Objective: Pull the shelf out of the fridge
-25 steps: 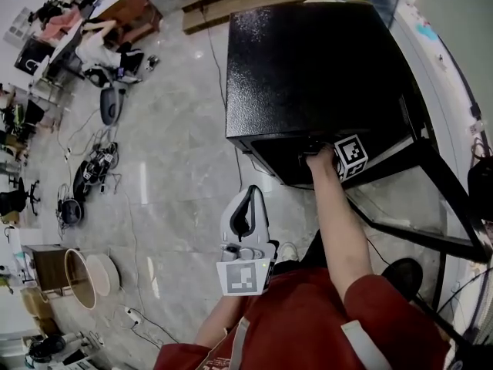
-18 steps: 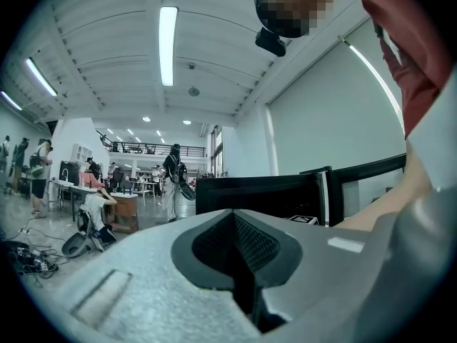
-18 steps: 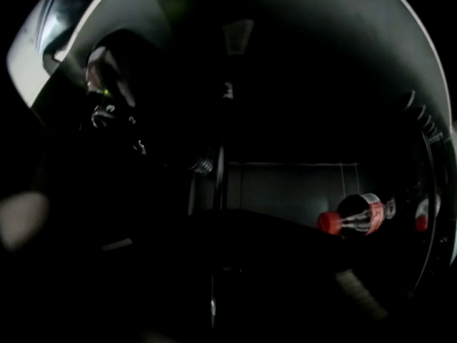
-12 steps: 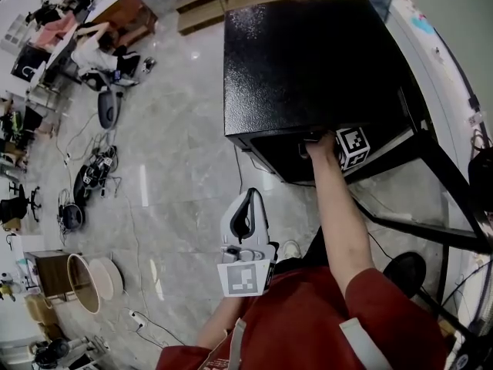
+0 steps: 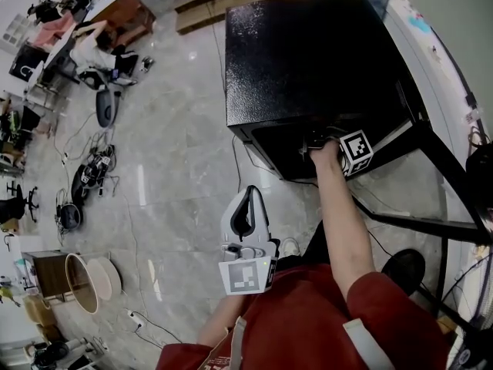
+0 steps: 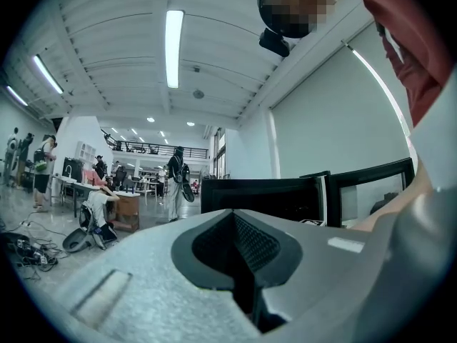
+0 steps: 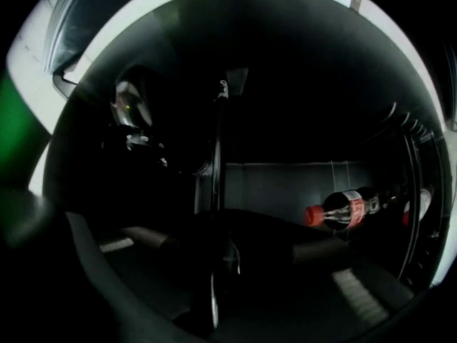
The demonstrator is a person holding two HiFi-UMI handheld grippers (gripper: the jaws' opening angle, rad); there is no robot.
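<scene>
Right gripper [image 5: 313, 139] clamping shelf [image 7: 216, 181] edge, inside fridge [image 5: 308, 60]

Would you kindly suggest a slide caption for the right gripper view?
Inside the dark fridge, the right gripper grips the thin shelf edge, with a red-capped soda bottle farther in.
</scene>
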